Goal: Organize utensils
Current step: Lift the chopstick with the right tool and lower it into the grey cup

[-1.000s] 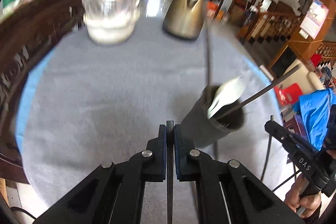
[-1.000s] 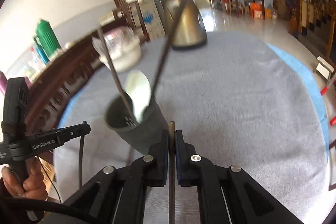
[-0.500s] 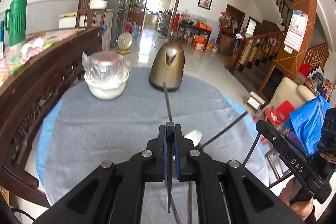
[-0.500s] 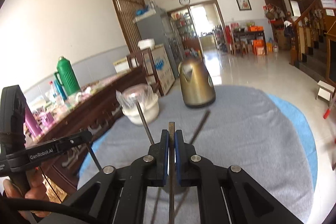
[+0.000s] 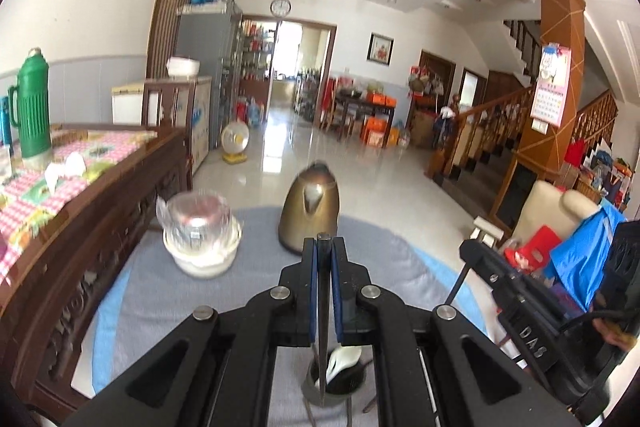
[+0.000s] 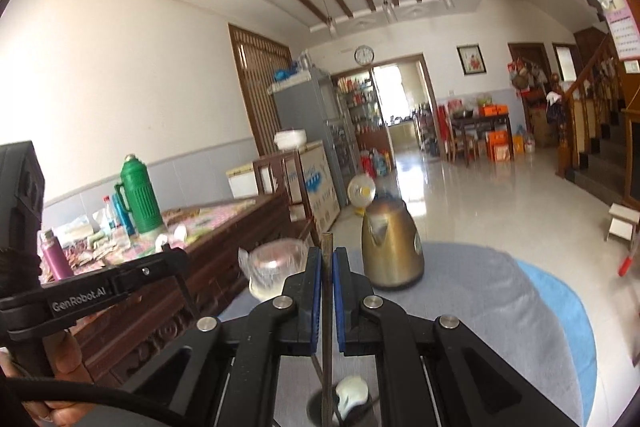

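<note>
The left tool (image 5: 324, 247) clenches a thin dark chopstick (image 5: 323, 327). The right tool (image 6: 327, 259) clenches a thin brownish chopstick (image 6: 327, 327) above the round dark holder (image 6: 316, 405)

Home living room, staircase (image 5: 496, 131), kettle (image 5: 310, 213)

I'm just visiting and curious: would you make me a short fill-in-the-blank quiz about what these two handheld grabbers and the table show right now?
1. Each gripper, the left gripper and the right gripper, is shut on a thin dark ____.
2. The white plastic spoon stands inside a dark round ____.
3. The brass-coloured metal kettle stands on a ____ tablecloth.
4. Left of the kettle, clear plastic film covers a white ____.

Missing words: chopstick; cup; grey; bowl
</note>
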A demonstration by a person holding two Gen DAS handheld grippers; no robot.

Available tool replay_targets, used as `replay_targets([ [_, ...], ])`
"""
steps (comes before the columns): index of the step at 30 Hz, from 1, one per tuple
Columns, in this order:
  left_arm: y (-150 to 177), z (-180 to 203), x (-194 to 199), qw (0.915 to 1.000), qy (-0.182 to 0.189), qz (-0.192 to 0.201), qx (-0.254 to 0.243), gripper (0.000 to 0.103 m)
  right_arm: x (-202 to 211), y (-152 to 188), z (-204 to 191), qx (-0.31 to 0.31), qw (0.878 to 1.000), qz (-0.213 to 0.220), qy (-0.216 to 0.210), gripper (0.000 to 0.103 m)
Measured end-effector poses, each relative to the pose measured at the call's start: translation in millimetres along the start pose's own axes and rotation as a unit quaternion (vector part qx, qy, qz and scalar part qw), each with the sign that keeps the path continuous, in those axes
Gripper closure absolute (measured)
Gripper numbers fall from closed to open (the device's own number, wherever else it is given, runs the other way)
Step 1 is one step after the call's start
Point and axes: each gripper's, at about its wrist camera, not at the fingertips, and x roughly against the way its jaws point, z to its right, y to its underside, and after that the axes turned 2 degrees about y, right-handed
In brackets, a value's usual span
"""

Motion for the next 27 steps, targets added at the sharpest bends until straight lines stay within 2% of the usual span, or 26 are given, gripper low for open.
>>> replay_targets([
  [4, -8, 1, 0, 0.9993, -0.004, 0.036, 0.013, 0.096, -6, -5, -2, -0.009, 0.999, 0.037, 0.014, 0.097],
  [7, 0, -4, -13, 0.9983, -0.018, 0.045, 0.033, 0.096, -16, 3, -1, -0.019, 0.999, 0.045, 0.024, 0.097],
  [12, 36, -20, -51, 0.9964, -0.029, 0.034, 0.073, 0.096, -36, 27, 4, -0.015, 0.999, 0.022, 0.040, 0.097],
  [17, 72, -32, -79, 0.9951, -0.037, -0.009, 0.092, 0.096, -41, 44, 12, -0.009, 0.999, -0.003, 0.044, 0.097],
  [27, 92, -32, -66, 0.9951, -0.033, -0.037, 0.086, 0.096, -24, 67, 23, -0.019, 0.999, -0.029, 0.037, 0.097],
])
